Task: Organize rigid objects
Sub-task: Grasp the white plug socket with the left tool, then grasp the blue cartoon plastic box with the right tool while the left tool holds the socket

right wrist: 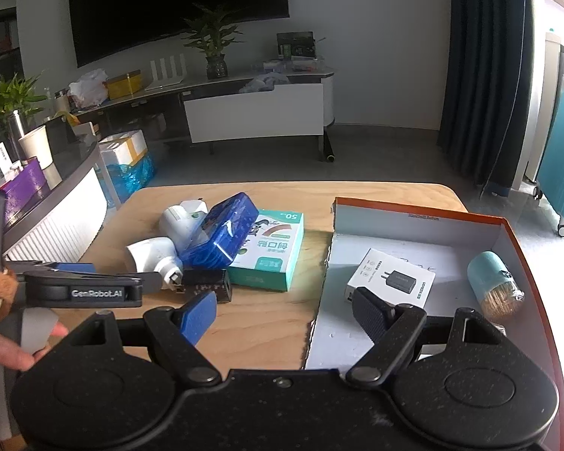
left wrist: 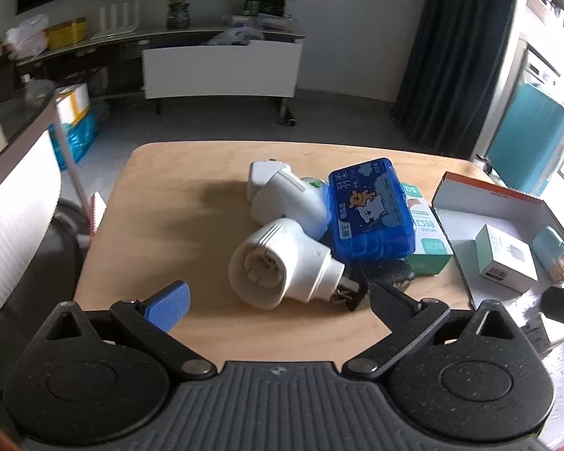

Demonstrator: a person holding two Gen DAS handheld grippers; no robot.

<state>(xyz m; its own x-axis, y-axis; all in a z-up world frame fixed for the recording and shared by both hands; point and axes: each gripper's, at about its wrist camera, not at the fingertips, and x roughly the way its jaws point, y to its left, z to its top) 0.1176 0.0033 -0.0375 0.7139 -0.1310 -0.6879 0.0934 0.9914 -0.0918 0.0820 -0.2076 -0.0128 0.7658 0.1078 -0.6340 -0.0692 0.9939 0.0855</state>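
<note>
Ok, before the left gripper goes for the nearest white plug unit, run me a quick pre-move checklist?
1. Left gripper open: ok.
2. Near white plug unit between the fingers' line, unobstructed: ok.
3. Unit free of the pile: not ok, blue case leans beside it.
4. Black adapter touching its prongs: cannot tell.
5. Open box has bare floor: ok.
6. Right gripper open, empty: ok.

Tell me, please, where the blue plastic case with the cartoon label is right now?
The blue plastic case sits mid-table in both views, leaning on the two white plug-in devices to its left and overlapping the teal-and-white cardboard box on its right.
</note>
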